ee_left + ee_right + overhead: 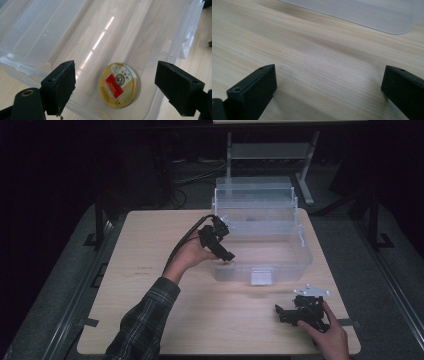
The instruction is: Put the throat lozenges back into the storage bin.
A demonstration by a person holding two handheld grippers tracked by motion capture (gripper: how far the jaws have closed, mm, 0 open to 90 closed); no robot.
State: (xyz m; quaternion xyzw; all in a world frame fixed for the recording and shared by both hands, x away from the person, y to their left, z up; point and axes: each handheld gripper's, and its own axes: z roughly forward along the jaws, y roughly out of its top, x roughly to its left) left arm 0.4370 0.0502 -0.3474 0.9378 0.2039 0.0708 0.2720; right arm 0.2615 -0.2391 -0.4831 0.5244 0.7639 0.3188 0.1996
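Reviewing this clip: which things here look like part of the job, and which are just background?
Likely in play:
- clear plastic box, lid open
- round yellow and red badge lying inside it
- left tongs, open above the badge
- right tongs, open, low over the table

Just background:
- metal stand beyond the table
- cables on the floor

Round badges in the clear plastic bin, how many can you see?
1. The round badge lies flat on the floor of the clear plastic bin, below the open left gripper. None other shows.
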